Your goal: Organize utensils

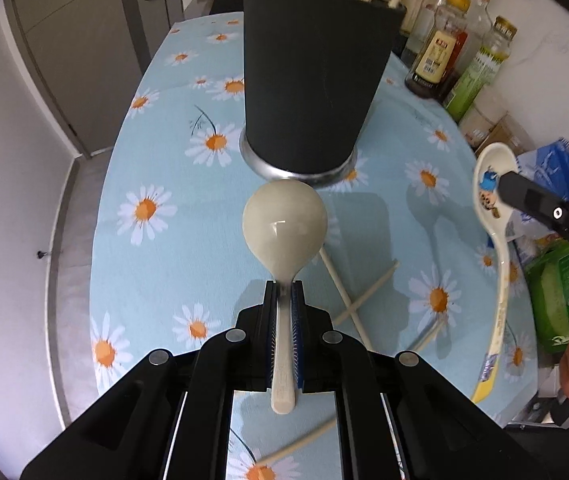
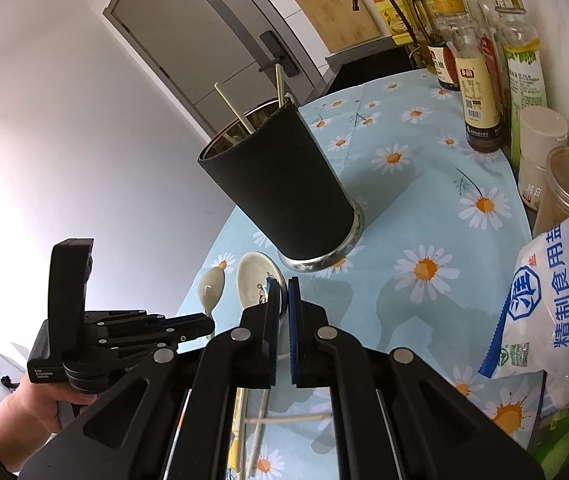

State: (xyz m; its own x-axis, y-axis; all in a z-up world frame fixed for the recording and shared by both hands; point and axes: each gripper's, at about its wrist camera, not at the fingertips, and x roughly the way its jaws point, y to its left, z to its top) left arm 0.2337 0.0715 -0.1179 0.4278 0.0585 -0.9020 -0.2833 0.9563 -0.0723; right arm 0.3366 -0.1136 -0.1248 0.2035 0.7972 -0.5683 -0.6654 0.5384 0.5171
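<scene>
Holding two spoons, one per jaws: cream spoon [image 1: 284, 220], cartoon spoon [image 1: 492, 216]; seemingly three loose chopsticks [image 1: 364, 300].

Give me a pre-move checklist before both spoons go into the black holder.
1. Left tongs clamped on the plain white spoon: ok.
2. Right tongs clamped on the cartoon-print spoon: ok.
3. Black holder upright on the daisy cloth: ok.
4. Room inside the holder beside the chopsticks already there: cannot tell.
5. Spoon bowls level with or above the holder's rim: not ok, both sit near its base.
6. Loose chopsticks lying on the cloth, away from the holder: ok.
</scene>
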